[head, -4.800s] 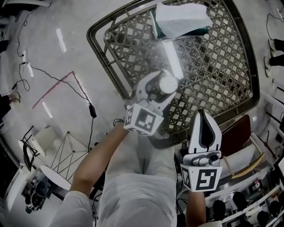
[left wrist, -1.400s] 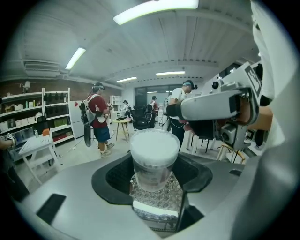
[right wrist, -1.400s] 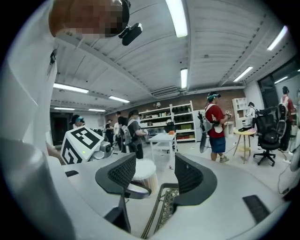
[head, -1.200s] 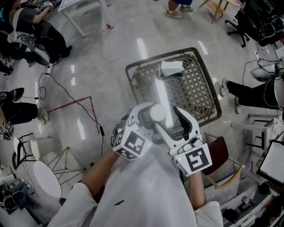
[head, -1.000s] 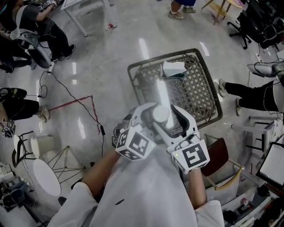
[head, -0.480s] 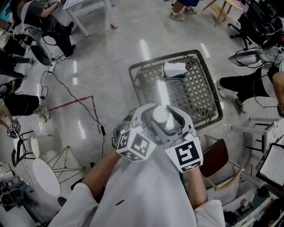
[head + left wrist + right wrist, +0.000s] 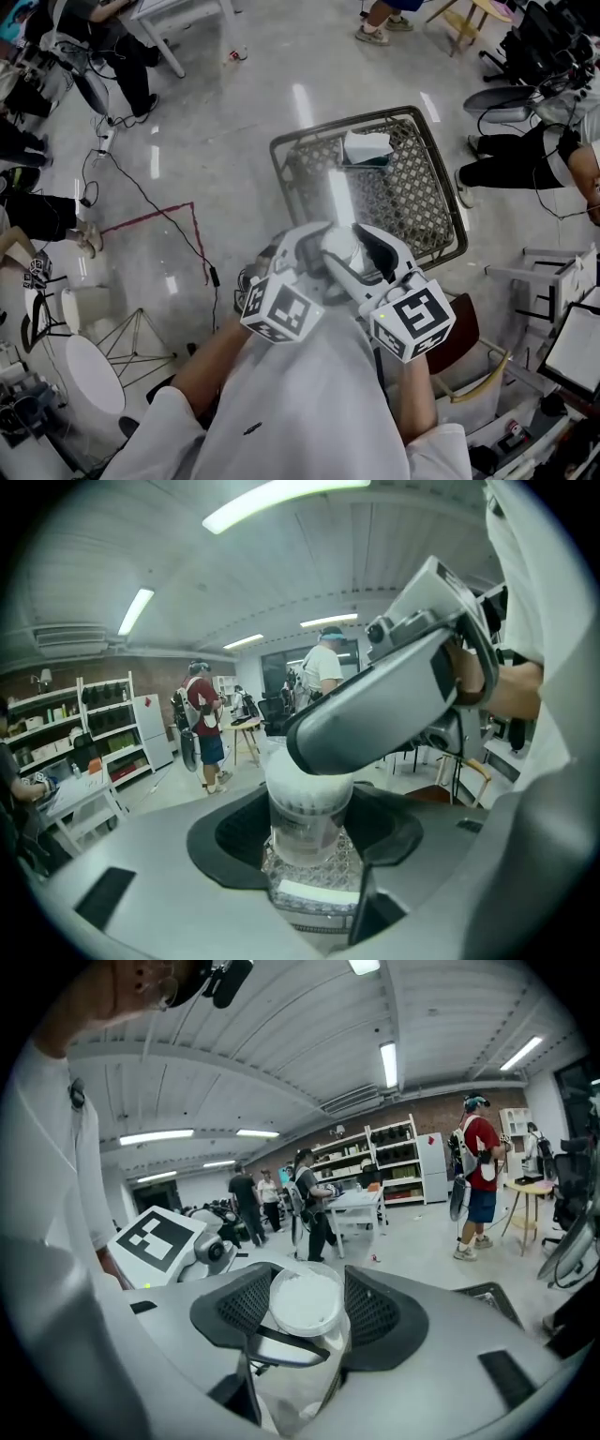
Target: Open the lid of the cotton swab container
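Observation:
The cotton swab container (image 7: 338, 244) is a clear round tub with a white lid, held up in front of the person's chest. In the left gripper view the container (image 7: 304, 825) stands upright between the jaws of my left gripper (image 7: 306, 847), which grip its body. My right gripper (image 7: 375, 712) reaches across its top there. In the right gripper view the white lid (image 7: 303, 1300) fills the gap of my right gripper (image 7: 307, 1309) and touches both ribbed pads (image 7: 371, 1309). Both grippers' jaws have just been closing, the left on the tub and the right on its lid.
Below the hands stands a wicker table (image 7: 433, 192) with a tissue pack (image 7: 366, 147) on it. A brown chair (image 7: 466, 323) is at the lower right. Cables (image 7: 141, 195) run over the shiny floor, and several people stand or sit around the room's edges.
The right gripper came up from the lower right to the container's top. In the last second it rolled, and its marker cube now shows a different face. The left gripper kept still.

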Demonstrator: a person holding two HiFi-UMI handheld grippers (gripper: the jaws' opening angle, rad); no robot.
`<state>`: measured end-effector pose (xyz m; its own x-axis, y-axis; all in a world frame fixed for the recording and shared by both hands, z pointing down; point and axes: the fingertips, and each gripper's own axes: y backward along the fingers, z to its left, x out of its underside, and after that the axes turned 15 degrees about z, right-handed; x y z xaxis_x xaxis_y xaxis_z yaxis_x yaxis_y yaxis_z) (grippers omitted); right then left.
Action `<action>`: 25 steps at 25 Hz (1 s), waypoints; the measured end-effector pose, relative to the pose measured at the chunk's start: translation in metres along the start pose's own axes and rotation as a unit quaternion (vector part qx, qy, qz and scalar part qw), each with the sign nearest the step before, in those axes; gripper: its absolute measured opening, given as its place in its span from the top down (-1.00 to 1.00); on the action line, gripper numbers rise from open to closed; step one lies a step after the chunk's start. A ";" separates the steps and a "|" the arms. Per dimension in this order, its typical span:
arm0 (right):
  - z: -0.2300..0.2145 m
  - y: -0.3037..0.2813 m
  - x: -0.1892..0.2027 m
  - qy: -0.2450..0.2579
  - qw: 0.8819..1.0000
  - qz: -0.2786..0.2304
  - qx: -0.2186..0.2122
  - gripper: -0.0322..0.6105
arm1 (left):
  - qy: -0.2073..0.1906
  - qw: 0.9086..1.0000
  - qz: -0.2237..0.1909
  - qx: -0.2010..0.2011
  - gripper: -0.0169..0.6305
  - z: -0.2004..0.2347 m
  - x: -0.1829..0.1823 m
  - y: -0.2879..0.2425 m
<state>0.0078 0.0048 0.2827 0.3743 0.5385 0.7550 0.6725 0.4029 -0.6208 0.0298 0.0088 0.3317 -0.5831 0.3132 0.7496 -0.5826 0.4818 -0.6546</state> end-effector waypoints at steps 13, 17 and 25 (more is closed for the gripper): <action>-0.025 0.044 -0.021 -0.093 0.987 -0.124 -0.047 0.15 | -0.005 1.000 -0.004 0.008 0.21 -0.001 0.007 0.009; -0.035 0.050 -0.019 -0.092 0.987 -0.126 -0.022 0.16 | -0.003 1.000 -0.001 0.010 0.21 -0.003 0.012 0.012; -0.068 0.059 -0.003 -0.076 0.985 -0.128 0.084 0.36 | -0.004 1.000 0.002 0.017 0.20 -0.007 0.016 0.011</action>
<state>0.0900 -0.0236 0.2587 0.0974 0.5030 0.8588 0.6118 0.6503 -0.4503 0.0179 0.0250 0.3374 -0.5902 0.3093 0.7456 -0.5986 0.4519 -0.6614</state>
